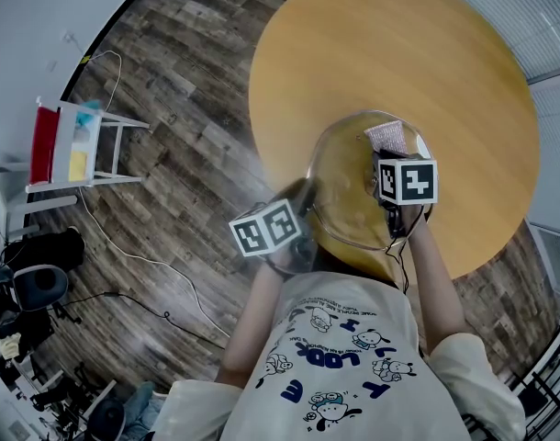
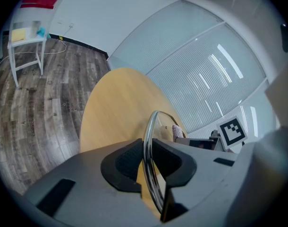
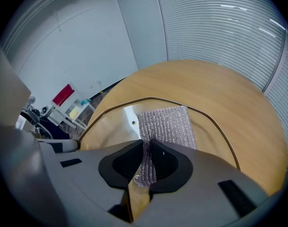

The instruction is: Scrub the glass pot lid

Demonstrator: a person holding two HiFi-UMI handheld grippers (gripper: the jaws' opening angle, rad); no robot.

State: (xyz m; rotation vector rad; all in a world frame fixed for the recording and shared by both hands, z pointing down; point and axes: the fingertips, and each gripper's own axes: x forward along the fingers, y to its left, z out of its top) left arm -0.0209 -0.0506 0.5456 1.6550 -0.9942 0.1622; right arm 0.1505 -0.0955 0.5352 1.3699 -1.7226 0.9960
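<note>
1. Round wooden table (image 1: pixel 464 72) fills the upper right of the head view, on a dark plank floor (image 1: pixel 170 90); a white stand (image 1: pixel 78 145) sits well apart at the left.
2. The glass pot lid (image 1: pixel 349 205) is held over the table's near edge, its broad face turned up toward the head camera.
3. Left gripper (image 2: pixel 148 148): its 2 jaws are clamped on the lid's metal rim, 1 on each face. In that view the lid is edge-on, and the rim arcs up and away from the jaws.
4. Right gripper (image 3: pixel 146 148): its jaws pinch a mesh scrubbing pad (image 3: pixel 167 124), which spreads flat against the glass inside the far rim.
5. In the head view the 2 marker cubes (image 1: pixel 408 180) cover both sets of jaws, and the person's shirt (image 1: pixel 344 356) borders the lid's near edge.
6. The gripper bodies cut off the lid's lower part in both gripper views.
7. Whether the lid touches the table cannot be told.
</note>
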